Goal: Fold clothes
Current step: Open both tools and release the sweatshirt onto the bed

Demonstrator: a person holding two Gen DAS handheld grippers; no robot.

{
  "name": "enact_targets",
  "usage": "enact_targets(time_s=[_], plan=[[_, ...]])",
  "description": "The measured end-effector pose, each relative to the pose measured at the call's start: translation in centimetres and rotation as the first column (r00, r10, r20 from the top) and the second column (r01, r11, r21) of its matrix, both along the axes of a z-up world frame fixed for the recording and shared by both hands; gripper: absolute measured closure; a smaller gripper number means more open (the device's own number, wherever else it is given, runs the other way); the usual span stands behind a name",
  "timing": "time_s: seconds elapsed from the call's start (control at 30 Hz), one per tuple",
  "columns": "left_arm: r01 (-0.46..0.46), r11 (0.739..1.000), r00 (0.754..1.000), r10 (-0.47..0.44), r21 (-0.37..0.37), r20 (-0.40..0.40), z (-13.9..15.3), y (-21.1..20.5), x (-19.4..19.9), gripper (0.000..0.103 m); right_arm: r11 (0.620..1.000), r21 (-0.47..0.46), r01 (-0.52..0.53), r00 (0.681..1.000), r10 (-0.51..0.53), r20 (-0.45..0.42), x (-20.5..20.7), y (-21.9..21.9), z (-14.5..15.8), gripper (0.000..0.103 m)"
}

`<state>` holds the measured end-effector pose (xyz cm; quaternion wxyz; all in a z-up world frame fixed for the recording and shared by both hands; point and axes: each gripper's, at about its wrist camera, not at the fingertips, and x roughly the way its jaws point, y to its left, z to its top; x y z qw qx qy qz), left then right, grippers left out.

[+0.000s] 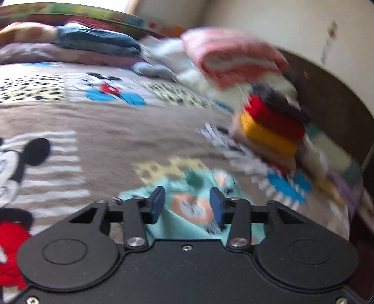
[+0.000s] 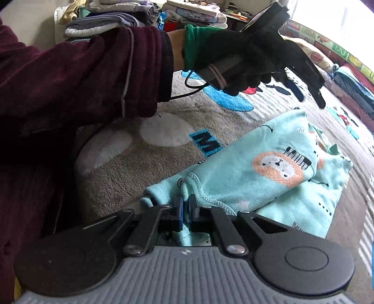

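A mint-green child's garment point(image 2: 275, 173) with an orange lion print lies partly folded on a Mickey Mouse blanket point(image 2: 131, 163). My right gripper point(image 2: 185, 214) is shut on the garment's hemmed edge, near me. My left gripper point(image 1: 187, 203) is open and empty, hovering above the same garment point(image 1: 189, 208); the left wrist view is motion-blurred. In the right wrist view the left gripper point(image 2: 312, 97) is held up in a black-gloved hand above the garment's far end.
A stack of folded clothes point(image 1: 268, 121) in pink, white, red and yellow sits at the blanket's right edge beside a dark headboard point(image 1: 332, 98). More folded clothes point(image 1: 98, 42) lie at the far side. Piles of laundry point(image 2: 140, 14) stand behind the person's maroon-sleeved arm point(image 2: 81, 77).
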<state>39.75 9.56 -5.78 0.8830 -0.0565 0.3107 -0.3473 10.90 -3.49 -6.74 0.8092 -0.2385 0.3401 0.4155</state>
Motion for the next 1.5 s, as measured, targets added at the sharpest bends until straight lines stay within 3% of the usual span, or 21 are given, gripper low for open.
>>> enact_targets(time_s=[0.07,0.1,0.2,0.4,0.47,0.53,0.57,0.7,0.8,0.87,0.93,1.03,1.2,1.3,1.4,1.5], plan=[[-0.045,0.983,0.999,0.047,0.179,-0.005,-2.4,-1.7,0.7,0.084,1.000,0.006,0.005,1.000,-0.005,-0.013,0.2,-0.1,0.0,0.096],[-0.060,0.976,0.998,0.058,0.208,0.011,-3.3,-2.2,0.8,0.087,1.000,0.010,0.007,1.000,-0.007,-0.020,0.3,-0.1,0.0,0.096],[-0.086,0.983,0.996,0.087,0.160,0.006,-3.0,-1.6,0.8,0.087,0.999,0.038,0.028,0.998,-0.026,-0.051,0.7,-0.5,-0.3,0.096],[-0.095,0.992,0.994,0.090,0.087,0.061,1.0,-0.3,-2.3,0.085,0.994,0.094,0.060,0.997,-0.055,-0.057,0.3,-1.2,0.5,0.095],[-0.077,0.994,0.995,0.071,0.079,0.076,2.1,-0.1,-4.3,0.085,0.986,0.149,0.074,0.996,-0.064,-0.068,0.0,-1.9,1.7,0.095],[-0.053,0.990,0.995,0.041,0.133,0.092,2.7,-0.6,-6.3,0.085,0.973,0.213,0.089,0.995,-0.075,-0.069,-0.4,-2.7,3.2,0.095],[-0.049,0.985,0.995,0.033,0.168,0.096,2.8,-0.9,-7.2,0.085,0.967,0.235,0.099,0.995,-0.090,-0.050,-0.3,-3.0,3.8,0.095],[-0.084,0.992,0.993,0.076,0.096,0.088,1.9,-0.9,-9.4,0.085,0.950,0.275,0.145,0.982,-0.173,0.080,1.8,-2.7,4.4,0.095],[-0.095,0.991,0.992,0.086,0.099,0.091,1.1,-2.1,-10.0,0.081,0.940,0.280,0.197,0.960,-0.243,0.141,4.8,-2.2,3.0,0.094],[-0.092,0.989,0.992,0.081,0.116,0.098,0.3,-3.2,-9.6,0.074,0.922,0.285,0.261,0.943,-0.307,0.127,6.7,-2.5,1.5,0.092],[-0.077,0.989,0.996,0.070,0.125,0.057,-1.2,-3.9,-8.7,0.065,0.904,0.292,0.312,0.938,-0.342,0.056,7.9,-2.9,-0.3,0.088],[-0.074,0.982,0.996,0.064,0.176,0.060,-2.9,-4.9,-7.6,0.054,0.893,0.288,0.347,0.933,-0.358,-0.015,8.6,-3.1,-2.9,0.084],[-0.076,0.987,0.997,0.070,0.144,0.043,-2.5,-3.9,-7.9,0.056,0.895,0.282,0.347,0.935,-0.355,-0.023,8.9,-2.6,-3.2,0.083],[-0.083,0.985,0.992,0.066,0.151,0.112,0.2,-3.1,-10.5,0.059,0.907,0.263,0.328,0.943,-0.332,-0.031,7.9,-3.2,-1.2,0.083],[-0.077,0.992,0.990,0.063,0.104,0.126,1.5,-2.4,-13.2,0.059,0.894,0.311,0.324,0.939,-0.345,0.013,5.9,-5.0,0.8,0.081],[-0.022,0.989,0.995,0.007,0.150,0.095,0.5,-3.2,-15.4,0.059,0.894,0.345,0.286,0.951,-0.309,0.010,4.4,-4.9,1.0,0.081]])
